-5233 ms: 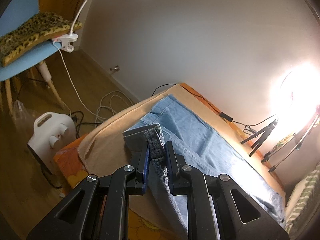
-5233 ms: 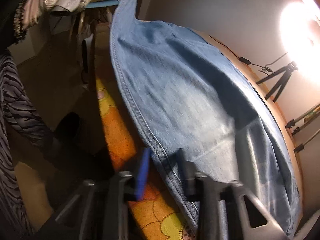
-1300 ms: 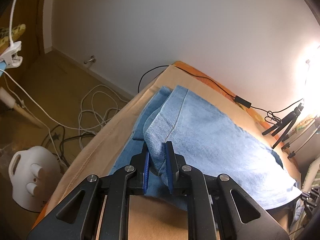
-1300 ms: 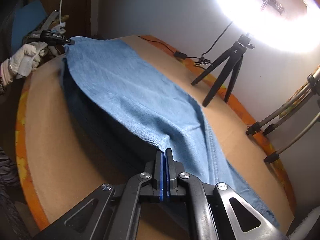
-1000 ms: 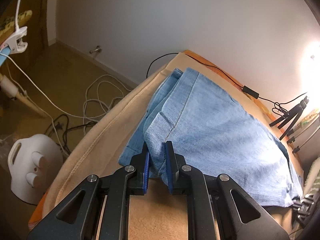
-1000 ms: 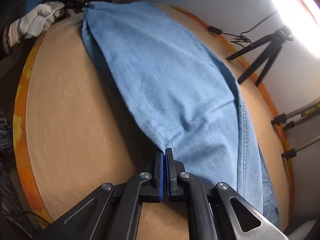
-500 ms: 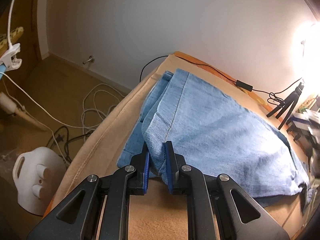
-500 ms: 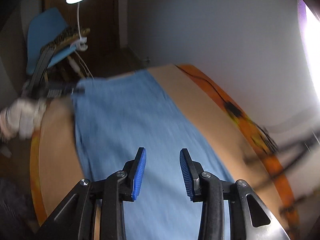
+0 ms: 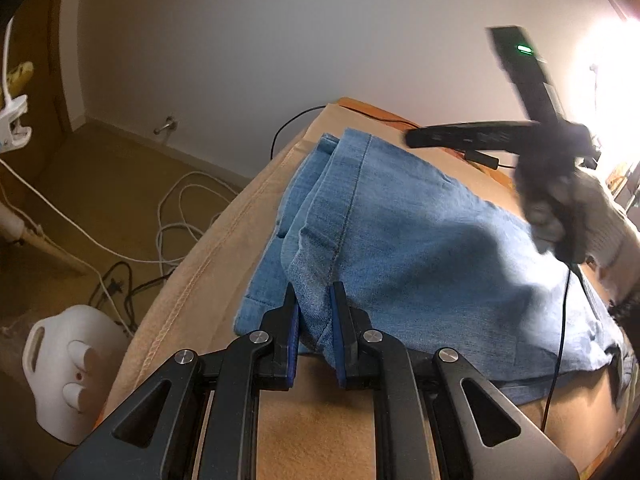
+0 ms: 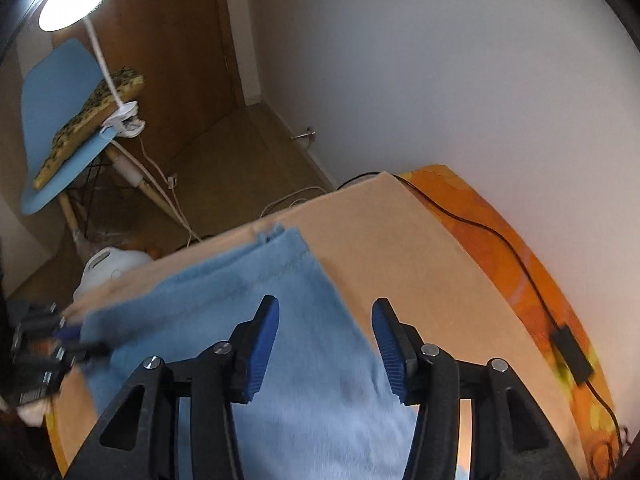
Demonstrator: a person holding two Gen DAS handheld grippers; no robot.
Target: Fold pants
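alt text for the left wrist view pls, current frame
The left claw pinches a hemmed corner of the folded blue jeans lying on a tan-covered table. At upper right, blurred, a gloved hand holds the right claw above the denim. A white jug and cables sit on the floor at left.
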